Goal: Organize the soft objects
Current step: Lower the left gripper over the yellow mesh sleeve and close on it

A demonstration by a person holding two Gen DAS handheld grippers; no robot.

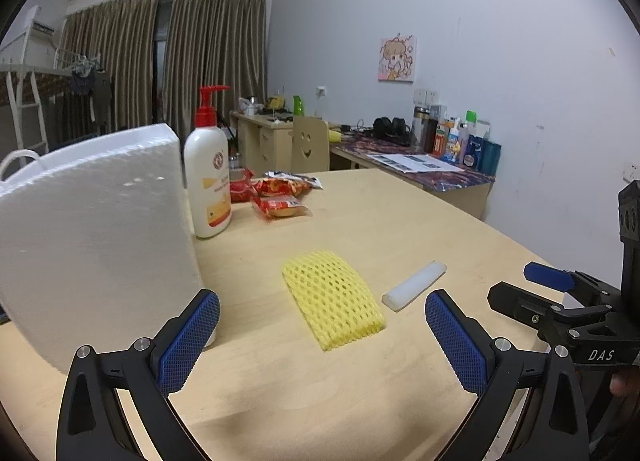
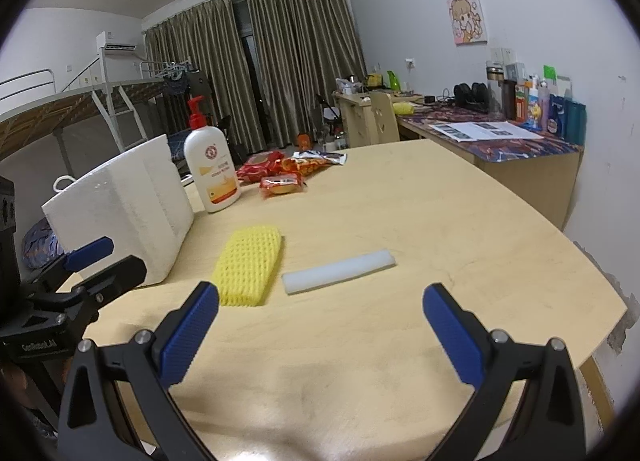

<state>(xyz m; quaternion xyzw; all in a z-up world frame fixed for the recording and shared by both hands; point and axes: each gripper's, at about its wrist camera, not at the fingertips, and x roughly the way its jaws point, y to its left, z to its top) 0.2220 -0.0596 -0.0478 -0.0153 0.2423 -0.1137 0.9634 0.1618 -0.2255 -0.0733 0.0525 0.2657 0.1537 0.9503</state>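
Both my grippers, left and right, hang spread apart, empty, over the pale wooden table in a curtained bedroom.

A lotion bottle stands beside red snack packets on the table.

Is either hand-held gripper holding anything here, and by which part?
Nothing is held. The left hand-held gripper and right hand-held gripper are both open above the table, short of the yellow foam net and white foam strip.
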